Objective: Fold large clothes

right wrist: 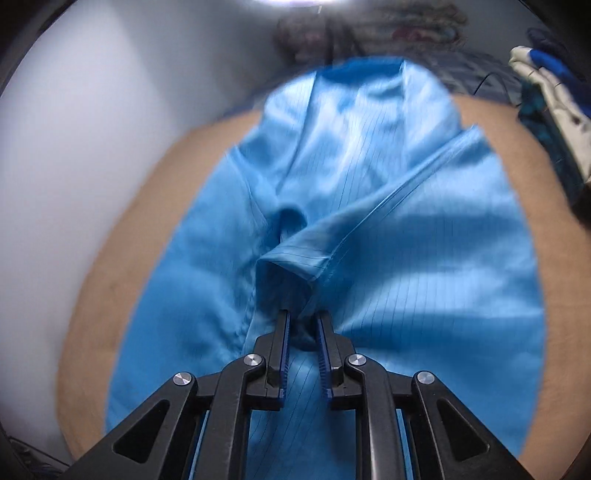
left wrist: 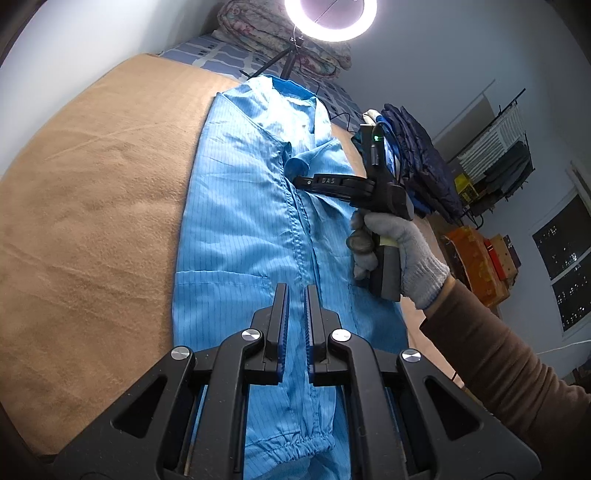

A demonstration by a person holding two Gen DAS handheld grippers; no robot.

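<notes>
A light blue striped work garment (left wrist: pixel 240 221) lies lengthwise on the tan blanket (left wrist: pixel 92 221), collar at the far end and an elastic cuff at the near end. My left gripper (left wrist: pixel 296 288) hovers over its lower middle, jaws nearly together with nothing between them. My right gripper (left wrist: pixel 297 180), held by a gloved hand (left wrist: pixel 399 243), pinches the cuff of the right sleeve (left wrist: pixel 297 166) and holds it over the garment's chest. In the right wrist view the sleeve end (right wrist: pixel 295 262) bunches between the fingertips of that gripper (right wrist: pixel 303 314), above the garment (right wrist: pixel 406 277).
A pile of dark blue clothes (left wrist: pixel 417 162) sits at the blanket's right edge. A ring light (left wrist: pixel 338 18) on a tripod and folded quilts (left wrist: pixel 280 44) stand at the far end. Shelves and a window are off to the right. White wall on the left.
</notes>
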